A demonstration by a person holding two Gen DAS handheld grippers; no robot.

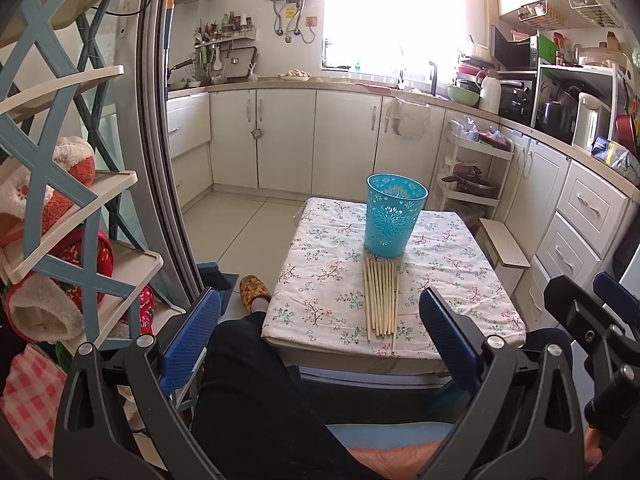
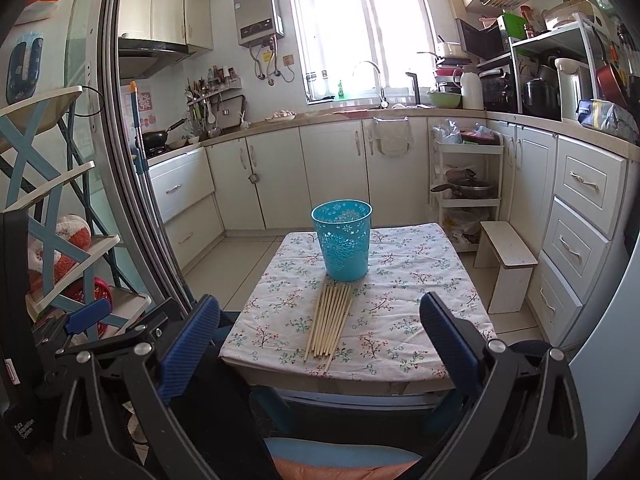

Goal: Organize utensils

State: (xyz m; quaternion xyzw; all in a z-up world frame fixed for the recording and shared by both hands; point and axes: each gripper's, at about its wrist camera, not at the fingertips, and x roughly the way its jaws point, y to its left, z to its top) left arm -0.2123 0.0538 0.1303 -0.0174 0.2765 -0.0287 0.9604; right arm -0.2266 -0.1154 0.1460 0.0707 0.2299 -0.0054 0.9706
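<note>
- The left tool (image 1: 320,328) is hovering short of the near edge of the tabletop (image 1: 472,280), its two blue ribbed fingers (image 1: 192,332) spread wide apart and gripping nothing.
- The right tool (image 2: 320,332) is hanging at much the same spot, jaws likewise wide apart and empty; its body is also showing at the right edge of the left wrist view.
- The bundle of chopsticks (image 1: 381,298) is lying flat on the tabletop, ahead of both tools and between their fingers in each view, touching neither tool.
- The chopsticks (image 2: 330,322) are pale wooden sticks, thin and straight, packed side by side in a loose row, with their far tips just beside the base of the cup and their near ends reaching towards the tabletop's front edge.
- One stick at the right of the row is sliding out a little nearer than the rest.
- The turquoise cup (image 1: 394,216) is standing upright behind the chopsticks, a tapered plastic holder with an open mouth and cut-out floral lacework in its wall (image 2: 342,240).
- A floral cloth (image 2: 404,320), white with small red and green sprigs, is covering the tabletop and draping over its edges.
- A dark trouser leg (image 1: 248,380) of the person is showing below the left tool, with a yellow patterned slipper (image 1: 254,290) on the floor beyond it.
</note>
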